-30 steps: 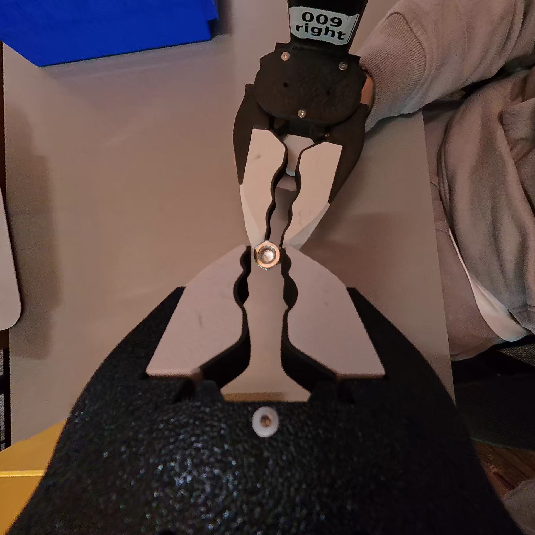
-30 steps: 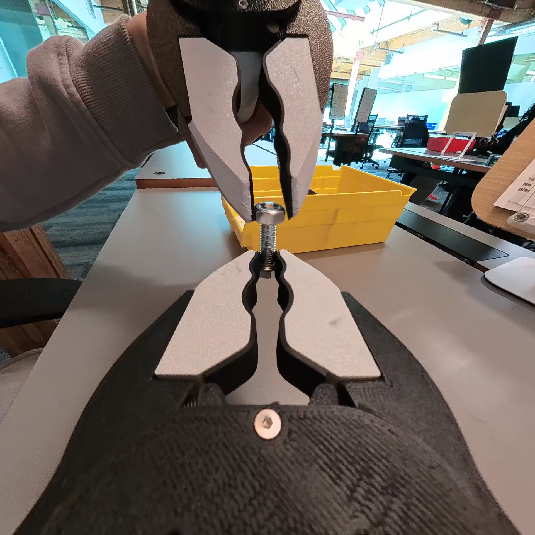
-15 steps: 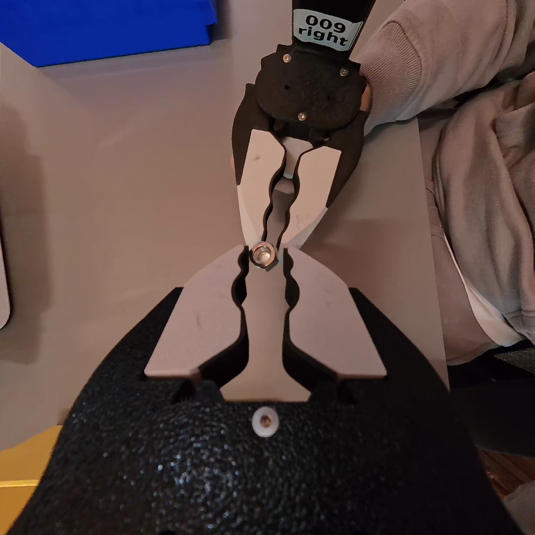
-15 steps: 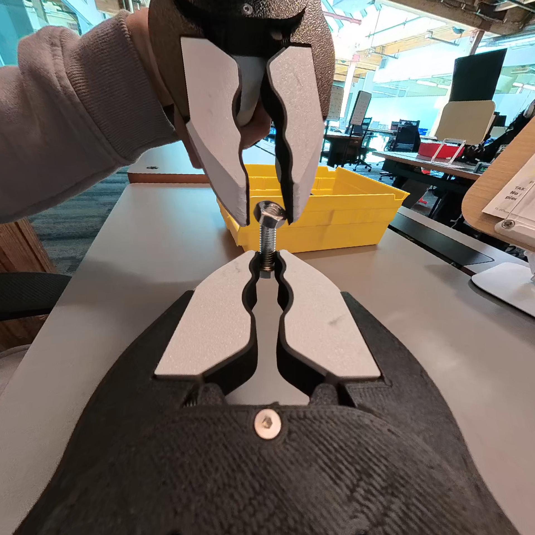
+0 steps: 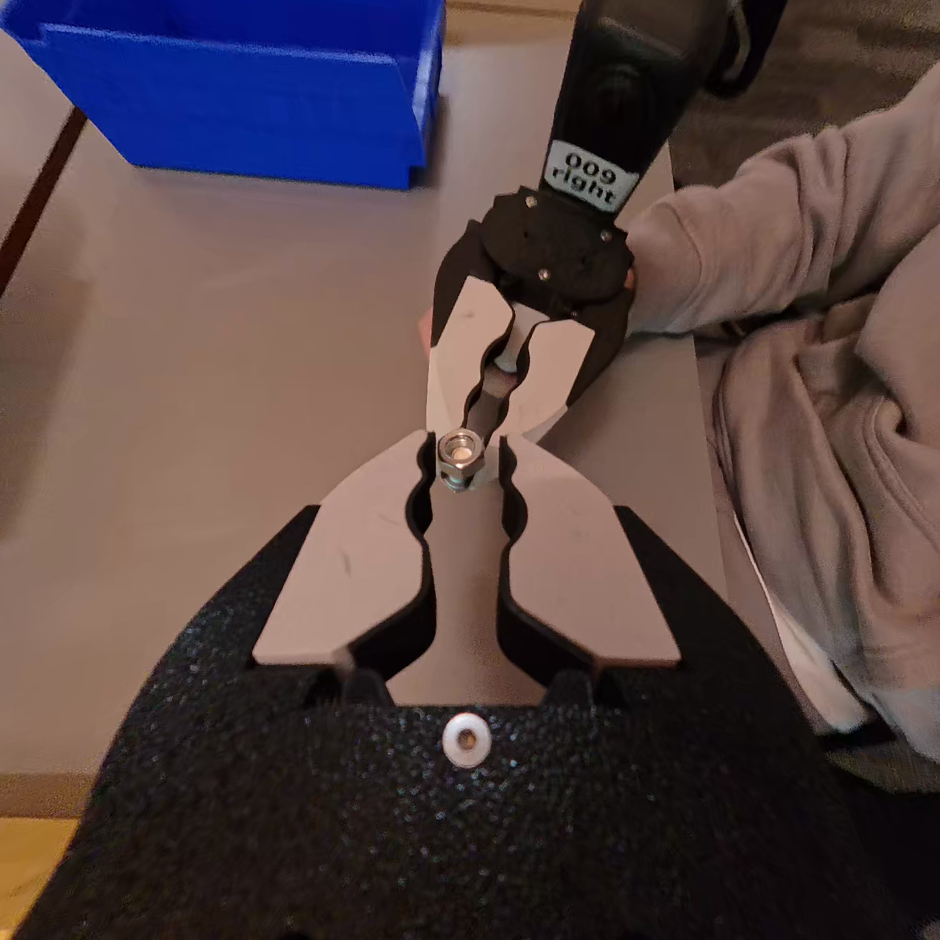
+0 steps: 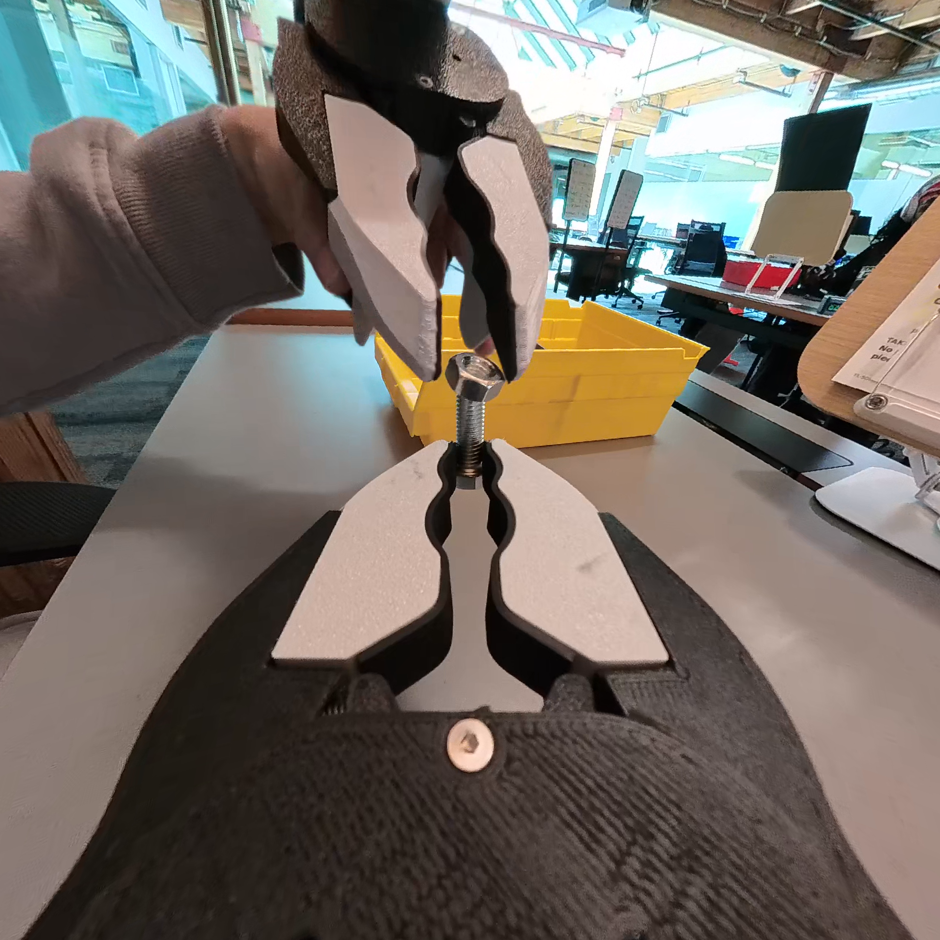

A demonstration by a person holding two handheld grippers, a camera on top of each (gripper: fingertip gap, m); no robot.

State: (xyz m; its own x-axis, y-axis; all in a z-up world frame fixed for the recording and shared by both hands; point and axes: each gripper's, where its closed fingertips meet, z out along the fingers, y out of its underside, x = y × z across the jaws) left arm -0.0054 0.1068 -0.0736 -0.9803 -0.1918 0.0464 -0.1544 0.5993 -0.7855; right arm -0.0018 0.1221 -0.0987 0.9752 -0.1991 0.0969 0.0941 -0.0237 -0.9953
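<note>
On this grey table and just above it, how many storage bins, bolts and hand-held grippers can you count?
Storage bins: 2, the blue bin and the yellow bin
Bolts: 1, the bolt
Hand-held grippers: 2, the left hand-held gripper and the right hand-held gripper
Total: 5

Blue bin (image 5: 244, 91) on grey table (image 5: 178, 356); yellow bin (image 6: 585, 386) on same table; office desks behind.
</note>
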